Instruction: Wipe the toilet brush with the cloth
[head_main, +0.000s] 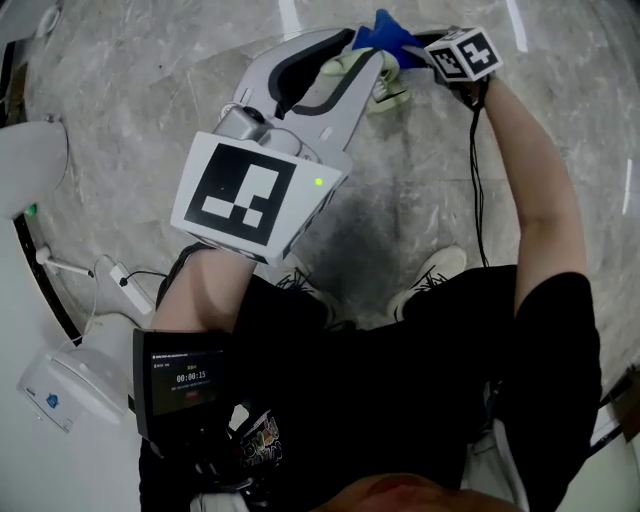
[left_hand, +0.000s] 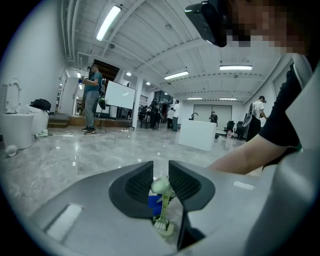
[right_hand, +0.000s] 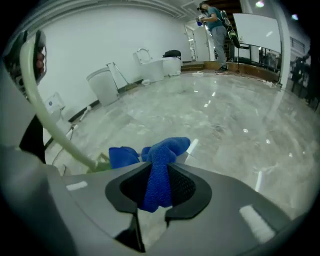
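**Two grips, one brush**

The left gripper (left_hand: 161, 172) pinches the toilet brush (left_hand: 163, 206) by its knob. The right gripper (right_hand: 159, 172) clamps the blue cloth (right_hand: 161, 152) just beside the brush's stem. Best, I'd say: brush held steady, cloth stroked toward the bristles.

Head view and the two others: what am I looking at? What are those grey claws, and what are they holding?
No robot here: a person stands on a marble floor with a hand-held gripper in each hand. The head view comes from a camera on the person's head, looking down. The other two come from cameras riding on each gripper, looking along its jaws. The left gripper is clamped on the knob at the end of a pale green brush. The right gripper pinches a blue cloth beside the brush's handle. The checkered cubes belong to the grippers. Toilets stand further off.
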